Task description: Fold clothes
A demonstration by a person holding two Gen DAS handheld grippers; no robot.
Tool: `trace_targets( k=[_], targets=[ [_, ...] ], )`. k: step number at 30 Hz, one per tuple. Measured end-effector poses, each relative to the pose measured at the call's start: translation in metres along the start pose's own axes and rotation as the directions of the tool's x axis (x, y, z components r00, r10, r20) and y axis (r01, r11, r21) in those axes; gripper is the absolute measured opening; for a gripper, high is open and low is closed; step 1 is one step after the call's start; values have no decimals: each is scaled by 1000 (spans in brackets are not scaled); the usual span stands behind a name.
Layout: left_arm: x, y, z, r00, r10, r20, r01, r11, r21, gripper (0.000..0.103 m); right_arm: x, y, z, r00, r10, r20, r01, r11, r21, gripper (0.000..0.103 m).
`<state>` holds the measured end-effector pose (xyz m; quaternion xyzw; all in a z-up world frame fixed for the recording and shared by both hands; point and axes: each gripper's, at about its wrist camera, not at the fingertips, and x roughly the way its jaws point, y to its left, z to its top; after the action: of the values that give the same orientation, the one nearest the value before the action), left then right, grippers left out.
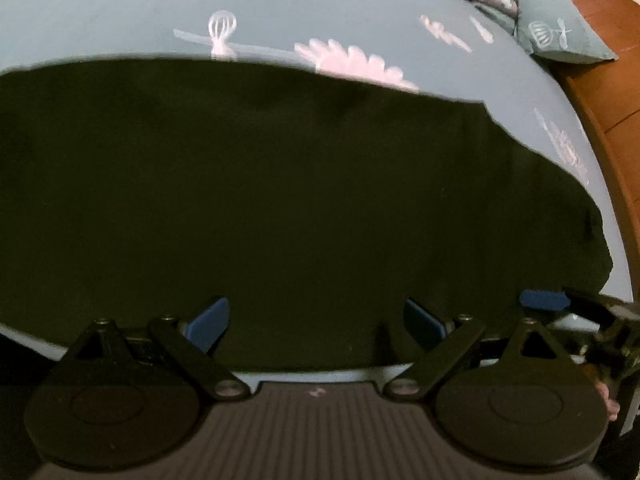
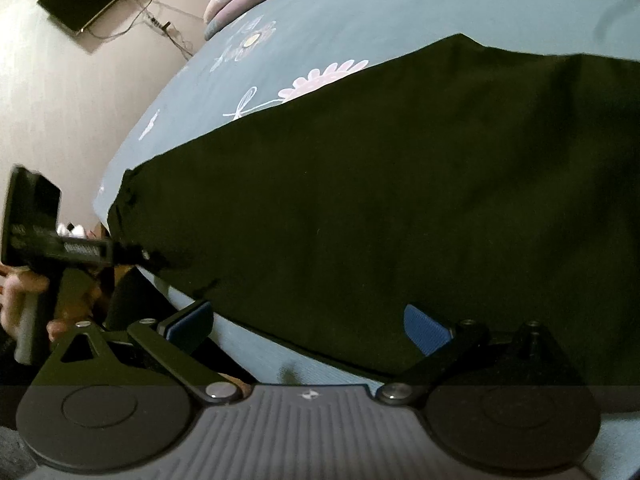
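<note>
Left hand-held gripper (image 1: 316,318): fingers spread wide, holding nothing, poised over the near hem of the dark garment (image 1: 280,200). Right hand-held gripper (image 2: 310,322): likewise wide apart and empty, at the same hem. Garment: spread flat on the bed (image 1: 120,8), edges exposed, probably for gripping; folds indiscernible.

Dark green garment (image 1: 280,200) flat on bedsheet (image 1: 120,12)

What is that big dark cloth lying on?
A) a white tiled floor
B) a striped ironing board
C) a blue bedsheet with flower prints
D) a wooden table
C: the dark garment lies spread flat on a blue bedsheet printed with pale flowers and leaves, its edges showing all around the cloth.
</note>
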<state>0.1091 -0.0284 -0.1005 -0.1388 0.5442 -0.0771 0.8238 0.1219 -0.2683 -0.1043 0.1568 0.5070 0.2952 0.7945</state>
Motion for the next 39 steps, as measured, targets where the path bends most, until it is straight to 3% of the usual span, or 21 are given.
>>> trace_targets(
  k=[6,11,16,21,25,29,33,39],
  targets=[
    [0,-22,23,991,66,115,-76,993,86,94,-5,-2,3,999,8,43,-9,1000,17,103],
    [26,-30,27,976,178,123,-196,968,155,94,-9,-2,7,997,-9,76,7,1000,17,103],
    [41,-21,22,959,255,123,-272,951,147,94,-12,-2,11,994,-25,110,23,1000,17,103],
    [43,-19,16,958,251,140,-272,950,157,100,-15,-1,15,989,-42,144,39,999,18,103],
    [40,-17,17,963,236,133,-254,956,147,100,-8,-1,15,990,-74,121,73,997,15,103],
    [27,-7,21,976,169,135,-183,978,98,100,-4,5,14,989,-101,111,103,995,-18,103],
    [12,9,35,955,200,217,-218,974,60,100,-3,5,13,986,-123,108,127,992,-23,103],
    [8,51,73,968,70,240,-57,997,-60,100,-1,4,14,985,-142,97,144,989,-18,103]
  ],
)
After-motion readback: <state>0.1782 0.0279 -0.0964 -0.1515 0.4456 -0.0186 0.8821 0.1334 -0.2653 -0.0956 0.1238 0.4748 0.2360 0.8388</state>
